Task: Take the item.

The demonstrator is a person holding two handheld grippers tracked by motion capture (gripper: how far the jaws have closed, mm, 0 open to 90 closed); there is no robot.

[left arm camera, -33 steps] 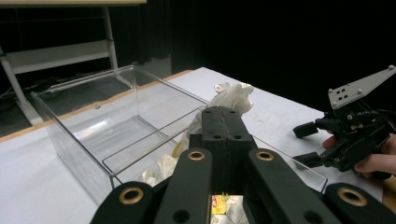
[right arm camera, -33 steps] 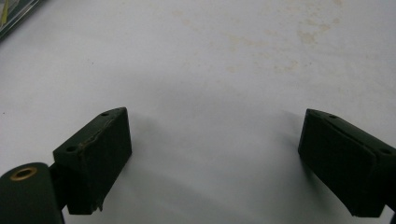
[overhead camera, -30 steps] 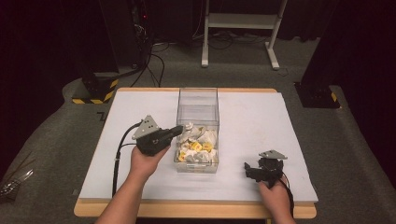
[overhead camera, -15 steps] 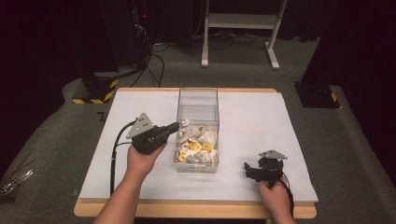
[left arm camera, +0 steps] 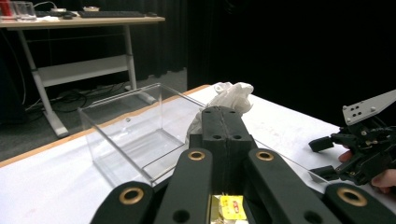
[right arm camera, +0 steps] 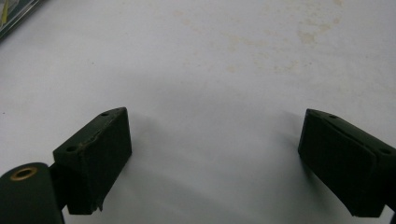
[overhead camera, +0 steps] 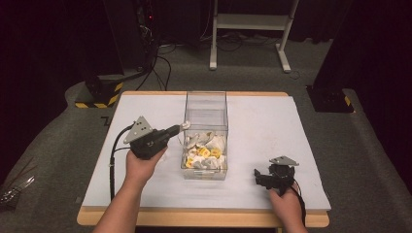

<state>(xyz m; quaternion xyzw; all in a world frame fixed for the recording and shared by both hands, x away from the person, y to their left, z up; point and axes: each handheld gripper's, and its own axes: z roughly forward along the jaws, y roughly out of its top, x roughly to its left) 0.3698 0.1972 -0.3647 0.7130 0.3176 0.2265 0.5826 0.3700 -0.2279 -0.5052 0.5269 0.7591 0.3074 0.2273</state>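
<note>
The left gripper (left arm camera: 223, 114) is clenched on a white crumpled wrapper (left arm camera: 232, 94), held just above the clear box (overhead camera: 206, 109). The wrapper is light, soft and crushable; a pinch at any fold suffices. The box holds white and yellow packets (overhead camera: 204, 151) at its near end. The right gripper (right arm camera: 215, 158) rests released.

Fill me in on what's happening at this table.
A person is working with a hand-held tool in each hand. The left tool is shut on a crumpled white wrapper, holding it at the left wall of a clear plastic box whose near end holds a pile of white and yellow packets. The right tool rests open over the bare white tabletop, off to the right of the box, with nothing between its jaws.
</note>
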